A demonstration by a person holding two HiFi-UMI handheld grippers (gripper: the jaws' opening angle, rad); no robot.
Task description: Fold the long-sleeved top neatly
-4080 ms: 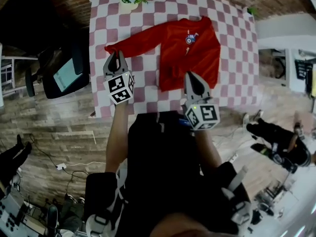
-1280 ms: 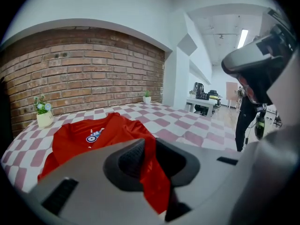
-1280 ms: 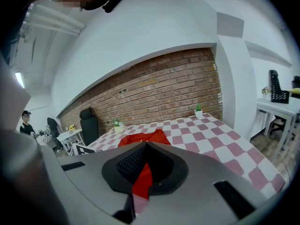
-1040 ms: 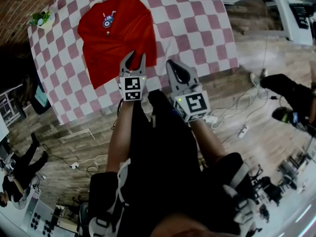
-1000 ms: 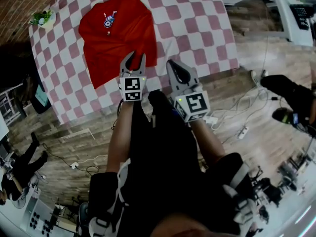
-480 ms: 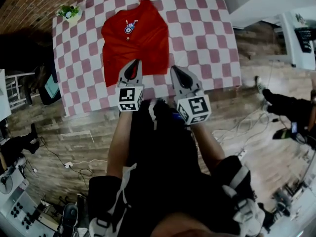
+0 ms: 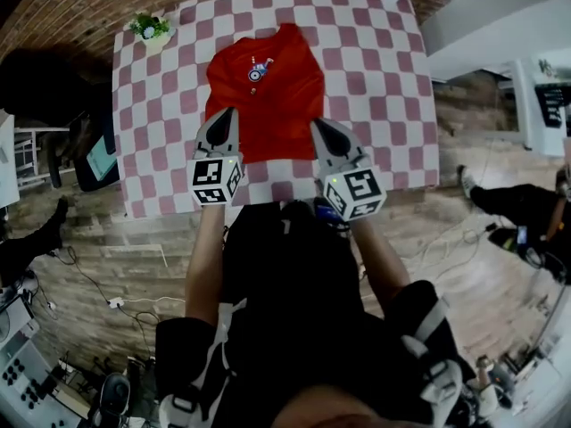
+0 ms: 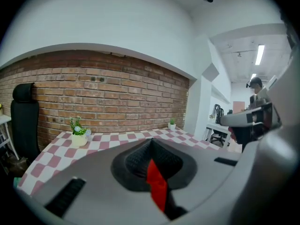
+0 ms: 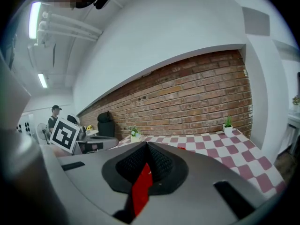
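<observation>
My left tongs (image 7: 227,116) have just closed on the red top (image 7: 268,87); my right tongs (image 7: 319,127) pinch its hem too, ready to fold.

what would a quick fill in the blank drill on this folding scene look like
The long-sleeved top spread on the checked table is ___ in colour.
The left gripper and the right gripper are both ___ on its near hem.
The wall behind the table is built of ___.
Missing words: red; shut; brick.
</observation>
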